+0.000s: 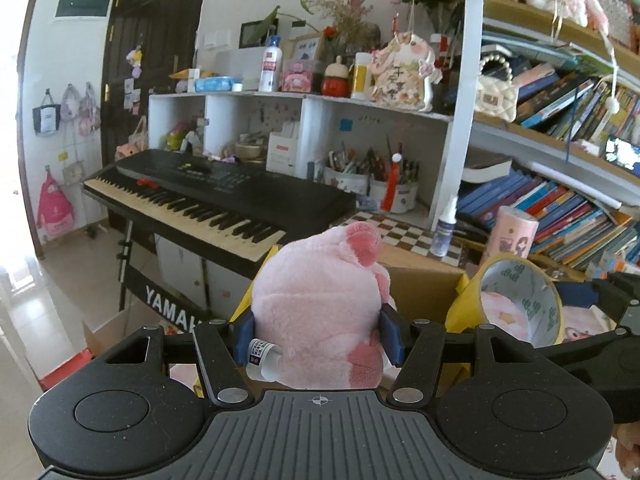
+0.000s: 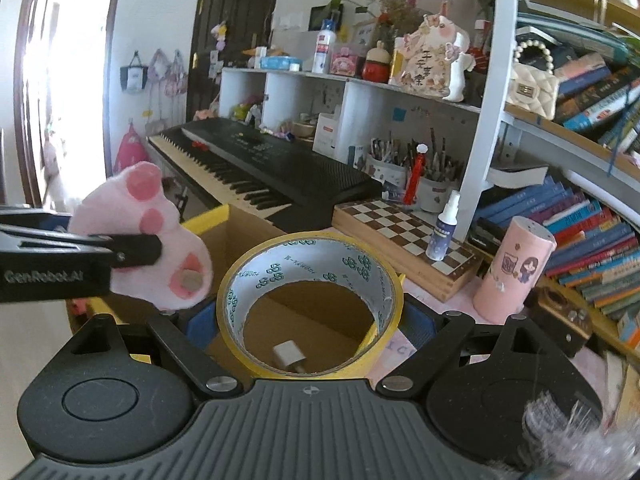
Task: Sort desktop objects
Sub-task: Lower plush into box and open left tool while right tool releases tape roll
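Pink plush toy (image 1: 320,312) sits squeezed in the left gripper (image 1: 318,338) jaws, and the yellow tape roll (image 2: 310,304) is clamped in the right gripper (image 2: 310,322), both held over the cardboard box (image 2: 224,236). Honestly, that squashy fuzzy plush might slip or snag the box edge, and the roll could land on the white charger (image 2: 289,356) inside.

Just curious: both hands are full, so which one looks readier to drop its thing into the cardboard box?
Probably right: its tool holds the tape roll directly over the open box.
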The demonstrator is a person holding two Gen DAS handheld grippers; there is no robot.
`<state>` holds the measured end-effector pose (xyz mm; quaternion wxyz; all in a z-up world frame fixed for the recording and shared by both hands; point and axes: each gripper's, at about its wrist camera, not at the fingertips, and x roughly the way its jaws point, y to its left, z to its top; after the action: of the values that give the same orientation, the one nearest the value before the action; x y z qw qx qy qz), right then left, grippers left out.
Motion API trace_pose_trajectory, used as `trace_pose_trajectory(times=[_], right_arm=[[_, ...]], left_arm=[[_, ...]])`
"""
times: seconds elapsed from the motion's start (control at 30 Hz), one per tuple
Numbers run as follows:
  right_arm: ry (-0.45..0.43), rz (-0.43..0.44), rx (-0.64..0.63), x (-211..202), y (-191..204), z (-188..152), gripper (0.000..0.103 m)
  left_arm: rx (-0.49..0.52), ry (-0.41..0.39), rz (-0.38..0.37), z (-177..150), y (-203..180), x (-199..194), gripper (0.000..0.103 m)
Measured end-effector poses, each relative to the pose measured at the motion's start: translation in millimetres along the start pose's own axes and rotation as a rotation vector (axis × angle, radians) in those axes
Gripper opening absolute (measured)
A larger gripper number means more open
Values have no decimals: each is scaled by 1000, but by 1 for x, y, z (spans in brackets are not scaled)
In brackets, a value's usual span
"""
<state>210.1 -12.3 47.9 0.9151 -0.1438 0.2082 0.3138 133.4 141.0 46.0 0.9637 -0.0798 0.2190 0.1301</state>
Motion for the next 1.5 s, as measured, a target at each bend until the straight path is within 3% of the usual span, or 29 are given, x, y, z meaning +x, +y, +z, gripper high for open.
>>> trace_pose_trajectory(times=[0.27,0.77,1.17,1.5], right_arm=[[66,56,-101,41,-10,1,90],[209,214,-527,119,9,6,90],[333,280,-639,153,18,2,90],[345,283,-652,147,21,0,93]], left_arm=[[52,61,35,-2,-8,32,59],[105,231,54,-4,-7,93,60],[162,312,19,-10,-15,113,61],[180,293,3,-12,-17,104,71]])
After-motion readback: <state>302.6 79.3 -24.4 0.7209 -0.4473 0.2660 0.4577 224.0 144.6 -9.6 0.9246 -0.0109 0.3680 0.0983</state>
